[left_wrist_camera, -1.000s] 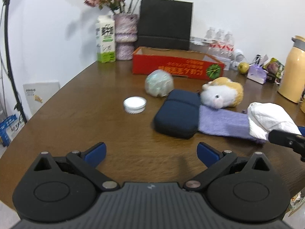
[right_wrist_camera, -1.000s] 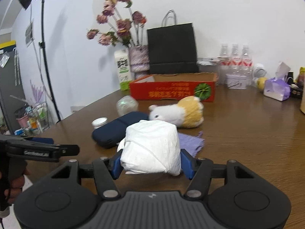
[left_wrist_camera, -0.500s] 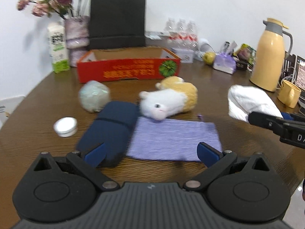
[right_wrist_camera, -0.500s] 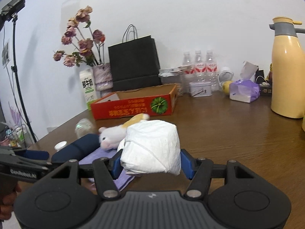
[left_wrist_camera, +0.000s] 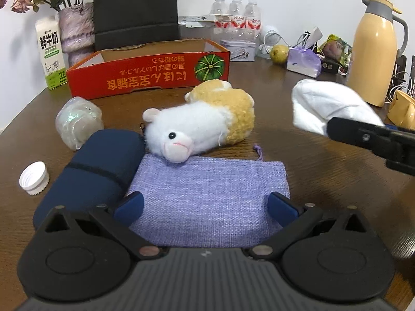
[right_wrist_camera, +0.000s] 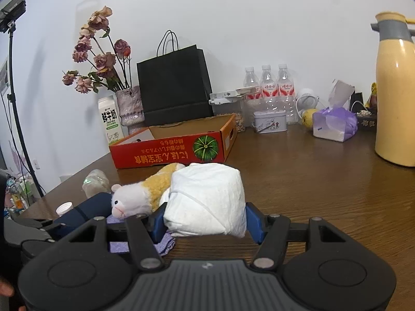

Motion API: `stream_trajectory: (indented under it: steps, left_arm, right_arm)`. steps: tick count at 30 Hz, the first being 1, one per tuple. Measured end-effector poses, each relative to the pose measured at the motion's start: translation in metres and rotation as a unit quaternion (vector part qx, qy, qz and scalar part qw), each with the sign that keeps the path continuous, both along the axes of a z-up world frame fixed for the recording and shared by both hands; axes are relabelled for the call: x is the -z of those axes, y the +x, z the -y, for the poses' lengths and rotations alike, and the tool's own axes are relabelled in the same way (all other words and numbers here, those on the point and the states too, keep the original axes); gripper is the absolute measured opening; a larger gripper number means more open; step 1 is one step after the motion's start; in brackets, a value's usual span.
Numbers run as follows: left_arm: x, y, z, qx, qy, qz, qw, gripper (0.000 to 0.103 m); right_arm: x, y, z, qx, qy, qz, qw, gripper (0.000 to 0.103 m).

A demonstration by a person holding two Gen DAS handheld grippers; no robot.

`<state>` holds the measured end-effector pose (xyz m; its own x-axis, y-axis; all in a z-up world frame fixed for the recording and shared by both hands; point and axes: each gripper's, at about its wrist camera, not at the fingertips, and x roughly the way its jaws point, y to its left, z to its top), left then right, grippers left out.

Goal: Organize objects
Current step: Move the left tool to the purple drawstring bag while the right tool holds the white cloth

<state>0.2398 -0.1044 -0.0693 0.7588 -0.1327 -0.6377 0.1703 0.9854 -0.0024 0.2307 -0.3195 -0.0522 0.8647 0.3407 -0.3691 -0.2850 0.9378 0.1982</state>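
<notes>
- You are holding the right gripper (right_wrist_camera: 205, 224) above the wooden table (right_wrist_camera: 324, 194), angled slightly down, its 2 blue pads pressing both sides of a white paper-wrapped bundle (right_wrist_camera: 207, 199).
- You are tilting the left gripper (left_wrist_camera: 205, 207) down more steeply, jaws wide apart and gripping nothing, over the purple cloth pouch (left_wrist_camera: 207, 194).
- A plush hamster (left_wrist_camera: 199, 119) is lying with its nose on the pouch's far edge, touching the navy case (left_wrist_camera: 93, 171).
- The red cardboard box (left_wrist_camera: 147, 75) is standing open behind them.

Left hand-held gripper (left_wrist_camera: 205, 206): matte black body, ribbed grey centre panel, two round discs at 8 and 4 o'clock, silver pivot screws, blue fingers (left_wrist_camera: 129, 206). Right hand-held gripper (right_wrist_camera: 206, 223): same build, blue pads, small logo on ribbing.
</notes>
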Motion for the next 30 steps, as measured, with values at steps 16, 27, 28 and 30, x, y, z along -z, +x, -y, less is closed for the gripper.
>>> stream_trajectory:
  steps: [16,27,28,30]
  left_arm:
    - [-0.003,-0.01,0.008,0.009,-0.001,0.017,0.9998,0.078]
    - [-0.004,-0.025,0.008,0.036,-0.034,0.028,0.9984,0.014]
    - [-0.004,-0.025,0.007,0.035,-0.037,0.027,0.9983,0.015]
    - [-0.006,-0.026,0.004,0.03,-0.043,0.024,0.9983,0.024]
  right_arm:
    - [0.01,0.019,0.008,-0.02,0.049,-0.038,0.998,0.06]
    - [0.008,0.015,0.004,-0.01,0.033,-0.03,0.999,0.06]
    - [0.008,0.015,0.004,-0.009,0.032,-0.029,0.999,0.06]
    - [0.007,0.014,0.004,-0.006,0.03,-0.028,0.999,0.06]
